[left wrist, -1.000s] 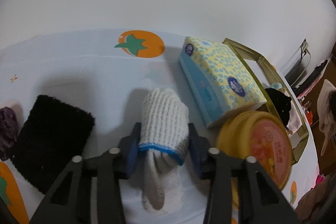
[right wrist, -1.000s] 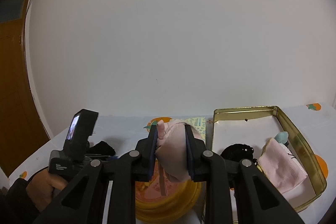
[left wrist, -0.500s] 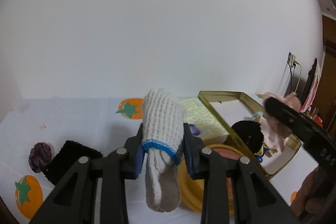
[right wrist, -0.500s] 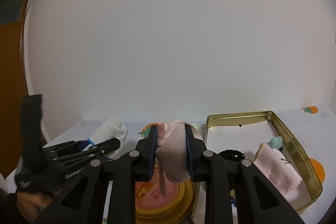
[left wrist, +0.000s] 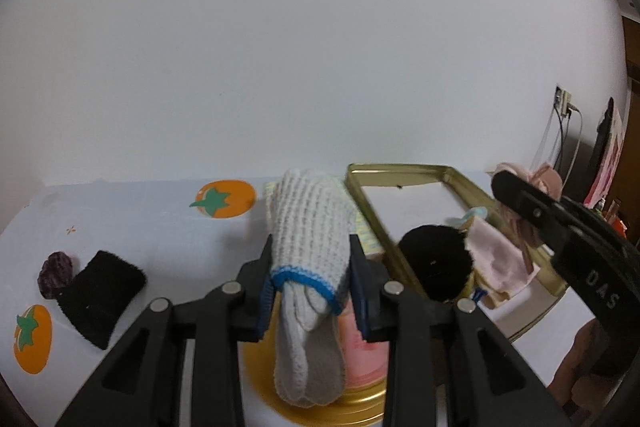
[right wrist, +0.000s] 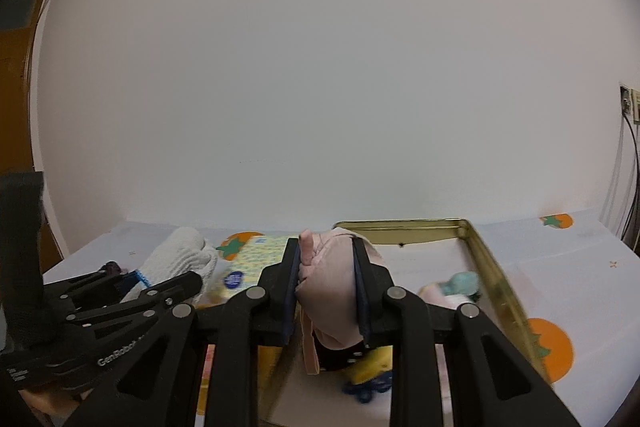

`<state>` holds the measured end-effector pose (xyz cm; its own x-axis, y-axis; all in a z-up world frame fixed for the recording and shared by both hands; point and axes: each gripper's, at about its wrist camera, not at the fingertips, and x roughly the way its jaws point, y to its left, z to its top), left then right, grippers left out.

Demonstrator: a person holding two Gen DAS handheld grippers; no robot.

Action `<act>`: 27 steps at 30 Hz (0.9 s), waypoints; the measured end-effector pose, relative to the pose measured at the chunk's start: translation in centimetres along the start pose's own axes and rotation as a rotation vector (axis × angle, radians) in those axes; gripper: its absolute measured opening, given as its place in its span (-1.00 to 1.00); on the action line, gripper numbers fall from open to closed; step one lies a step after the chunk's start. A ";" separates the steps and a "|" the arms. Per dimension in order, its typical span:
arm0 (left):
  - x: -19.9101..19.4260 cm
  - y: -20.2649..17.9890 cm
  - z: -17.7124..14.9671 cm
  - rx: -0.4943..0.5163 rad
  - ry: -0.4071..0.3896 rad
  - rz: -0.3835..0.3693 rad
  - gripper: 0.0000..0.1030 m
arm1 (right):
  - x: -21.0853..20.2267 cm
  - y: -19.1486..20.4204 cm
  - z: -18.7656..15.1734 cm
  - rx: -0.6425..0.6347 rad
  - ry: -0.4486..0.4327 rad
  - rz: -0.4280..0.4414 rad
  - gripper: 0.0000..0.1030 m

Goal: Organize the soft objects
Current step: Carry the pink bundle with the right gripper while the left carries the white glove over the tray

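My left gripper [left wrist: 310, 267] is shut on a white knitted glove [left wrist: 308, 227] with a blue cuff, held in the air above a round yellow tin [left wrist: 360, 393]. The glove's fingers hang down below the pads. My right gripper [right wrist: 326, 267] is shut on a bundle of pink cloth [right wrist: 334, 291], over the near left corner of the gold metal tray [right wrist: 496, 279]. In the left wrist view the right gripper [left wrist: 520, 195] reaches over the tray's [left wrist: 400, 169] right side. The tray holds a black fuzzy item [left wrist: 434, 263] and a folded pink cloth [left wrist: 496, 259].
A black cloth [left wrist: 100, 291] and a small purple item [left wrist: 56, 267] lie at the left on the white tablecloth with orange fruit prints [left wrist: 224, 199]. A yellow tissue pack [right wrist: 256, 259] lies left of the tray. A white wall rises behind the table.
The left gripper has lifted the glove off the table and carried it right, toward the tray. The right gripper has shifted with its pink bundle closer over the tray.
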<state>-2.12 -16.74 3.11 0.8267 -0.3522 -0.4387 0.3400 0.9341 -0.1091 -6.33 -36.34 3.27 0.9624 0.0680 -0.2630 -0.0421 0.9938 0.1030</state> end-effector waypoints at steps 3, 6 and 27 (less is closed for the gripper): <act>-0.2 -1.1 0.2 0.001 -0.012 -0.016 -0.41 | -0.2 -1.1 0.1 -0.001 -0.002 -0.014 -0.48; 0.1 -2.6 0.5 0.016 -0.016 -0.029 -0.41 | -0.5 -2.0 0.3 -0.001 -0.006 -0.027 -0.48; 3.6 -10.8 2.1 0.053 0.027 -0.112 -0.41 | -0.6 -9.3 1.6 0.051 -0.023 -0.132 -0.48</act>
<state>-1.83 -28.23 4.62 0.7700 -0.4516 -0.4507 0.4531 0.8844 -0.1120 -6.06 -45.79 3.98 0.9645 -0.0661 -0.2555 0.0988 0.9882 0.1174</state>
